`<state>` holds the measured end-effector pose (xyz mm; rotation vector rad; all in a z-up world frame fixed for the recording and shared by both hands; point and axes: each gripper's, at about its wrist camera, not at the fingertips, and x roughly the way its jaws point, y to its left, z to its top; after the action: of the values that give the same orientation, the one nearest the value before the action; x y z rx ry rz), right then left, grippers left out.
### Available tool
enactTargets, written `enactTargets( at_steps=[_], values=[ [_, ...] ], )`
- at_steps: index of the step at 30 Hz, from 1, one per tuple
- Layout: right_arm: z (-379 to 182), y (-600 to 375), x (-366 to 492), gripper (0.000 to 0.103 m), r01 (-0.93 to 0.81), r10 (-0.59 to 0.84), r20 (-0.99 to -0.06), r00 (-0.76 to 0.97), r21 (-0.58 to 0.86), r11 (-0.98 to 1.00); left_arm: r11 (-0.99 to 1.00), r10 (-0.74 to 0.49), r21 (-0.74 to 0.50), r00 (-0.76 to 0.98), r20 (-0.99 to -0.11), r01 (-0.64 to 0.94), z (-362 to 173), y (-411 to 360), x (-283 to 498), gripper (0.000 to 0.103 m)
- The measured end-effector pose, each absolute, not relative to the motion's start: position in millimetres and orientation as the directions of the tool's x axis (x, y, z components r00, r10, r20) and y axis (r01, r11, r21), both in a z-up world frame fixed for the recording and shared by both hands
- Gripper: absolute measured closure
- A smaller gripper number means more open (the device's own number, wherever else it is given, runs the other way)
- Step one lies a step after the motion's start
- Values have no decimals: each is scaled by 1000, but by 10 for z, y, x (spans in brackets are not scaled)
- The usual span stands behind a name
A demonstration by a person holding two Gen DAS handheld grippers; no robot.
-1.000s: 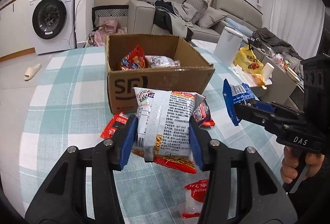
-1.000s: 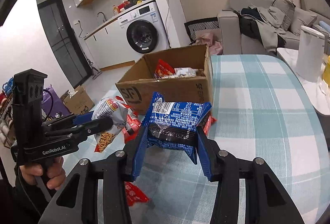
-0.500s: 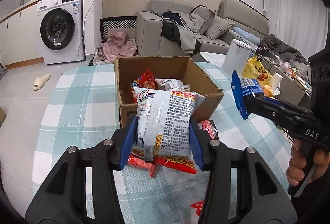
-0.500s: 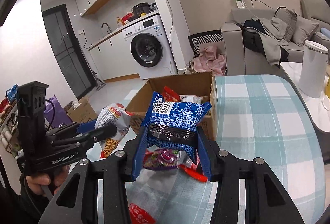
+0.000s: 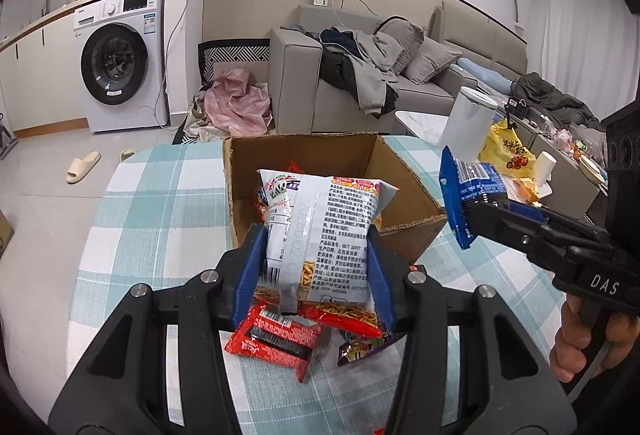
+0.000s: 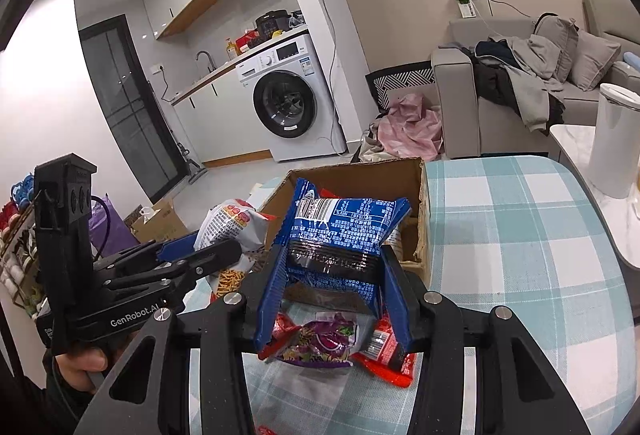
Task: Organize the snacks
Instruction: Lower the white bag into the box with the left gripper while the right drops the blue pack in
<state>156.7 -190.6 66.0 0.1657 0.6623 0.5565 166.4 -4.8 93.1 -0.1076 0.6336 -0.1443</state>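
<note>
My left gripper (image 5: 316,271) clamped white snack bag (image 5: 320,231); right gripper (image 6: 334,299) clamped blue packet (image 6: 340,235), both before cardboard box (image 5: 404,191). Red packet (image 5: 276,341) lay beneath on checked tablecloth (image 5: 160,203). Purple packet (image 6: 324,341) clear in right view only.

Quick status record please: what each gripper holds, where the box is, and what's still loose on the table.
left gripper: shut on white snack bag
right gripper: shut on blue snack bag
cardboard box: open, on the checked tablecloth, just beyond both bags, snacks inside
loose on table: red packet, purple packet
bags released: not yet
</note>
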Motion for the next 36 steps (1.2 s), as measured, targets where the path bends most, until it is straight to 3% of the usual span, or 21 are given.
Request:
enactTargets(
  at_steps=[36],
  values=[
    [314,-1717,2191,55,-369,511,-585,630,354,859,989,-141,-124,797,-587,84,759,-47,2524,58]
  ],
)
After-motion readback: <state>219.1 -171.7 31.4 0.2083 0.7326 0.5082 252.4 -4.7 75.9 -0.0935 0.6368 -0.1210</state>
